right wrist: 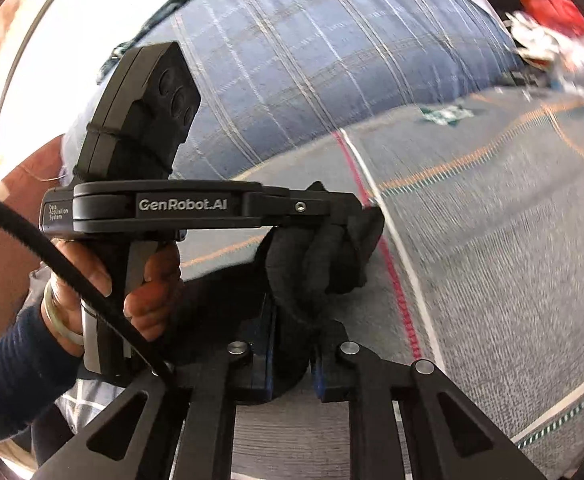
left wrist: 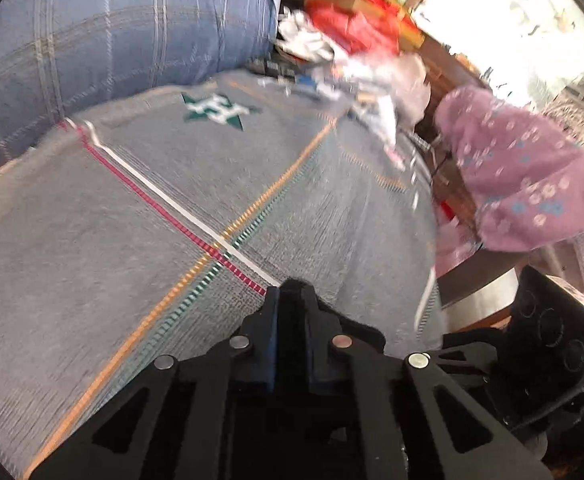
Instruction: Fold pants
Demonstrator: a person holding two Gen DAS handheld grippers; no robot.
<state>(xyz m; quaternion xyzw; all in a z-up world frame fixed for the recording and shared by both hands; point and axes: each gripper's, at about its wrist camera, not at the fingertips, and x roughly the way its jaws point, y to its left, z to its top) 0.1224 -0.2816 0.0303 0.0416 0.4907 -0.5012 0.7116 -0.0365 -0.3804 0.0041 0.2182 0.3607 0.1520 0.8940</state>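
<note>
Two wrist views, both motion-blurred; grey bedspread [left wrist: 140, 216] fills most of each, crossed by a red-and-white stripe [left wrist: 160, 196] and an orange-and-green stripe [left wrist: 252, 208]; far on it, a green star emblem [left wrist: 216, 110] with white lettering, too smeared to read; blue plaid bedding [right wrist: 312, 48] rises along the far side; to the right in the left wrist view, a pink floral cloth [left wrist: 524, 172] drapes over something hidden; far behind, a jumble of red and white items [left wrist: 344, 28], indistinct.

Left gripper [right wrist: 356, 220] crosses the right wrist view from the left, held in the person's hand [right wrist: 144, 280]; its arm reads "GenRobot.AI", with a small "Data Acquisition System" label nearer the handle; its jaws are clamped on a bunch of the black pants [right wrist: 320, 264], which hang in a dark wad over the bedspread near the red stripe.

Right gripper [right wrist: 290, 344] has its blue-padded fingers [right wrist: 268, 356] drawn in on the lower end of the same black fabric, pinched between them; a black cable [right wrist: 72, 264] cuts across the near left, partly hiding the hand; in the left wrist view the left gripper's tips sit together, fabric not discernible there.
</note>
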